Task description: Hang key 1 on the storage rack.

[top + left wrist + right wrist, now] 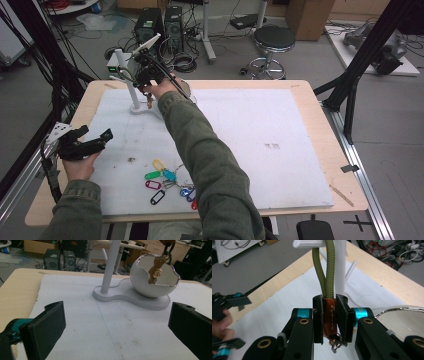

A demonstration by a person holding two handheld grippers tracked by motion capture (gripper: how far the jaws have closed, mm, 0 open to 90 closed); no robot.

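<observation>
My right gripper (330, 299) is shut on the brown leather tab (329, 315) of a keychain. Its olive cord loop (326, 267) runs up over a peg (308, 243) of the white stand (131, 85). In the high view the right gripper (146, 86) is beside the stand's pole at the far left of the table. A golden key (156, 270) dangles from the keychain over the white eggshell-shaped bowl (153, 281) on the stand's base (130, 297). My left gripper (95, 134) (117, 325) is open and holds nothing, low at the table's left edge and facing the stand.
Several coloured key tags (165, 179) lie in a cluster near the front edge of the white mat (260, 145). The wooden tabletop (330, 150) borders the mat. A stool (274, 40), computer towers and cables stand on the floor behind.
</observation>
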